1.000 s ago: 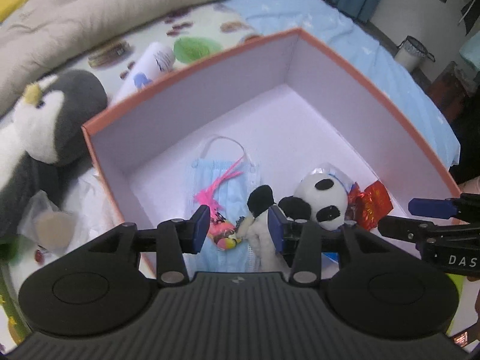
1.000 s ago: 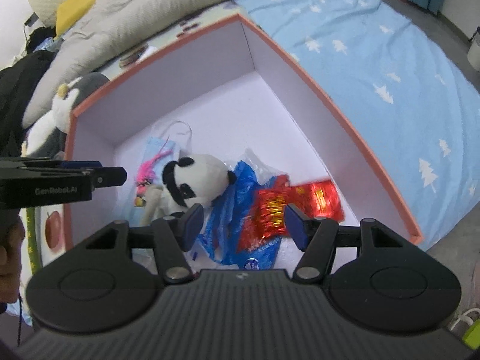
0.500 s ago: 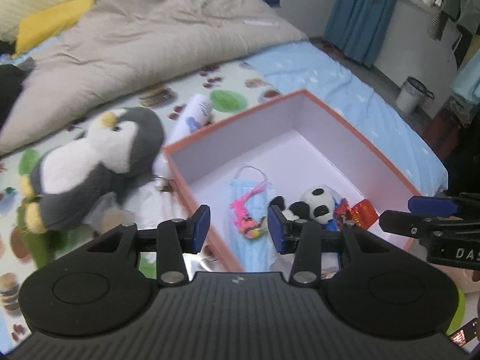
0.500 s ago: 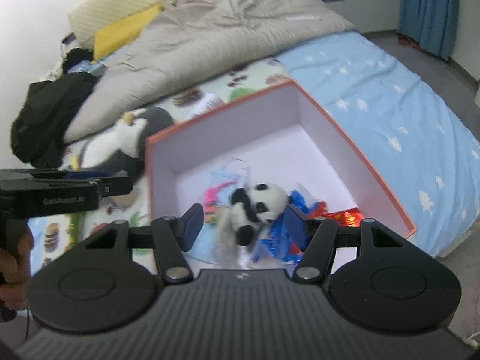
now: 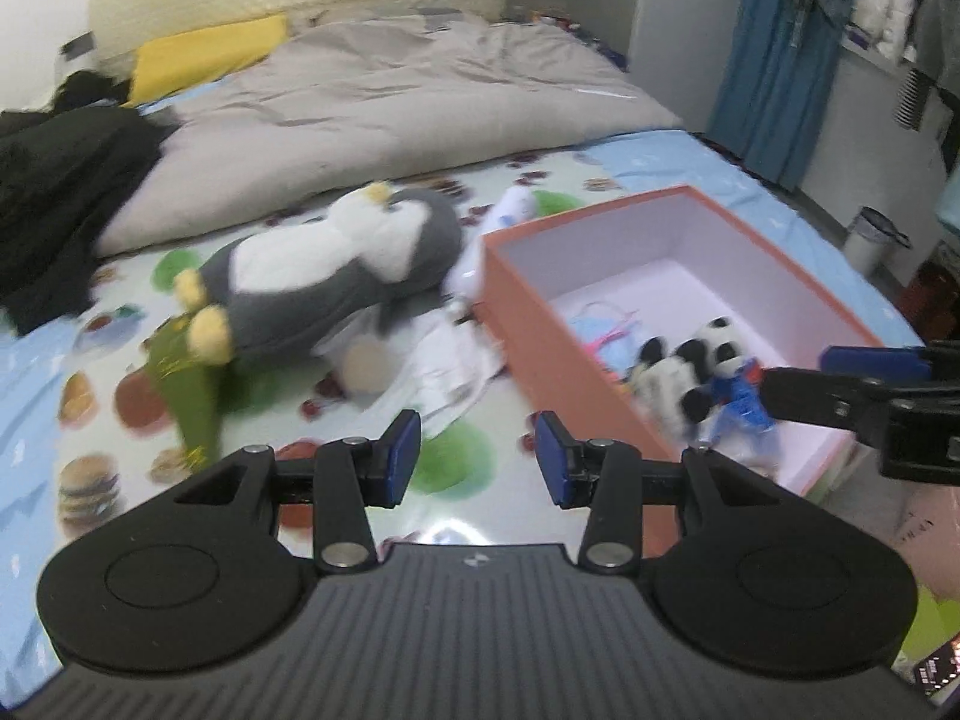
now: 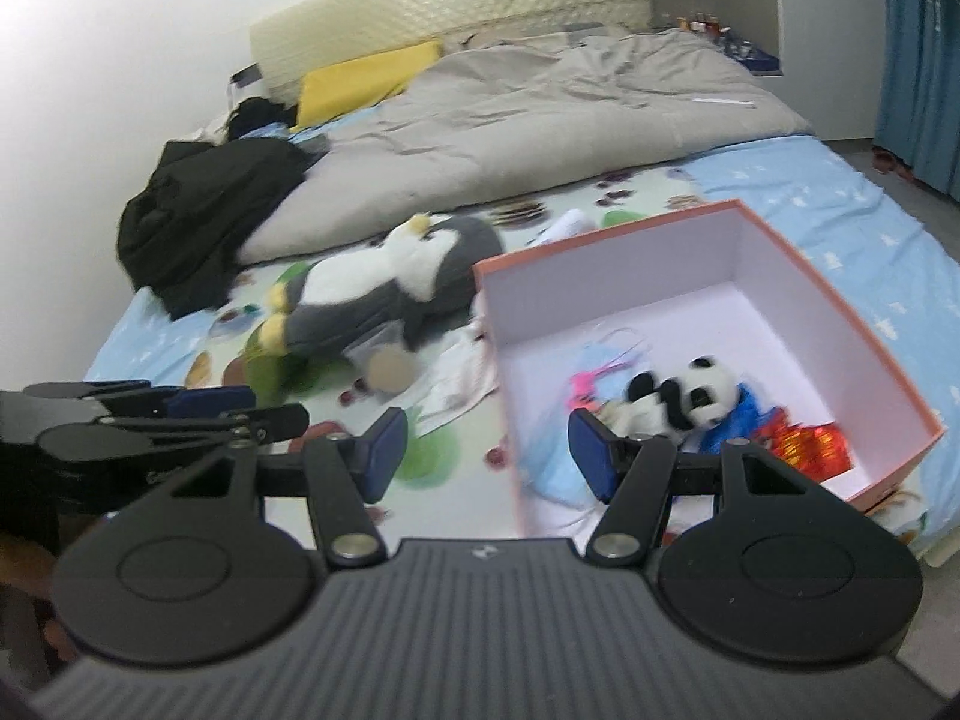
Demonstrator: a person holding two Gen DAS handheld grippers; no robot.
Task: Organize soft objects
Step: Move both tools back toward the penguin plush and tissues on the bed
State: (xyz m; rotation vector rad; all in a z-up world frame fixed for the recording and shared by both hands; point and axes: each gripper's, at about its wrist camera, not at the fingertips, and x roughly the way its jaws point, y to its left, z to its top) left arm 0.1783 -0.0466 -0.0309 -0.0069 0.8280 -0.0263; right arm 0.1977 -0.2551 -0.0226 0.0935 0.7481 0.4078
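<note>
Plush grey-and-white, the penguin (image 5: 336, 276) lies on the bedsheet left of centre, just beside the orange box (image 5: 528, 324) that already holds the panda (image 6: 690, 396). We judge it the next pick. Our left gripper (image 5: 477, 459) and right gripper (image 6: 486, 450) both hang parted and empty, so we need a two-handed reach.

penguin plush (image 5: 336, 276) – on bed | panda (image 5: 690, 372) – in box (image 5: 540, 312)
</note>
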